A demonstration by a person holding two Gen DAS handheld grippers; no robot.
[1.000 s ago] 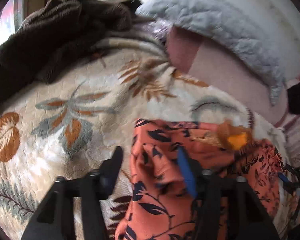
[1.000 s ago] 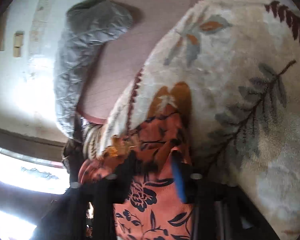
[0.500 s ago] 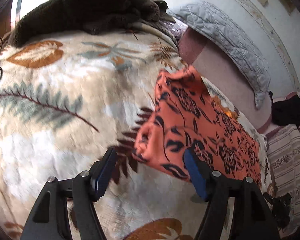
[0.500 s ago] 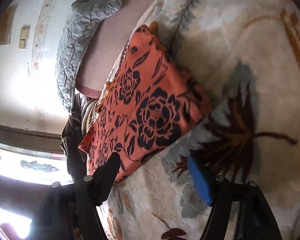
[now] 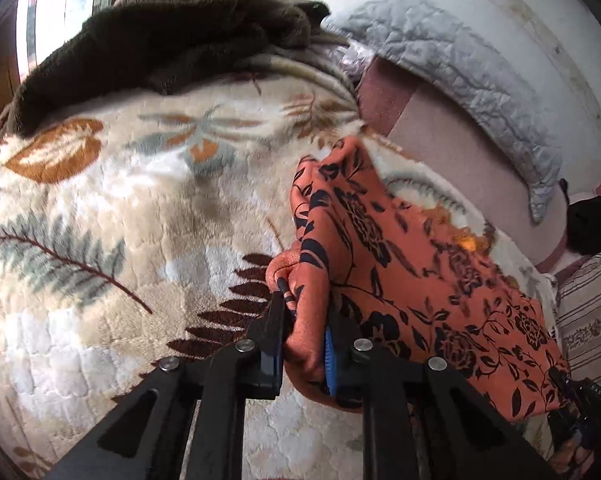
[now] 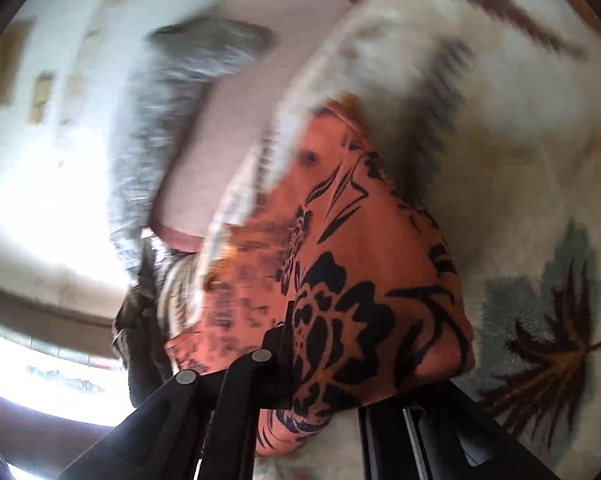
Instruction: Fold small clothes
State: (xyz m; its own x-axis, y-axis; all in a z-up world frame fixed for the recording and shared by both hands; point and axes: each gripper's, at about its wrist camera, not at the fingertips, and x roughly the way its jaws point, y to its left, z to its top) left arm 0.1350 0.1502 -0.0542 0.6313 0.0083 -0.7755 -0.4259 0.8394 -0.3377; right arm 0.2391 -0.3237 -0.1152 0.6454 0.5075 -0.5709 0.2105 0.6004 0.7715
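Observation:
An orange garment with a black flower print [image 5: 412, 264] lies folded on a cream leaf-patterned blanket [image 5: 148, 216]. My left gripper [image 5: 306, 320] is shut on its near left corner, the cloth bunched between the two fingers. In the right wrist view the same garment [image 6: 364, 264] fills the middle, and my right gripper [image 6: 332, 364] is shut on its near edge; the cloth drapes over and hides the right finger. That view is blurred by motion.
A dark brown fleece [image 5: 152, 36] is heaped at the blanket's far left. A grey quilted pillow [image 5: 452, 68] lies on a pink sheet [image 5: 460, 160] by the white wall. Striped cloth [image 5: 588, 312] sits at the right.
Half a second ago both grippers were open just short of the garment. Both have moved forward and closed on its near edge.

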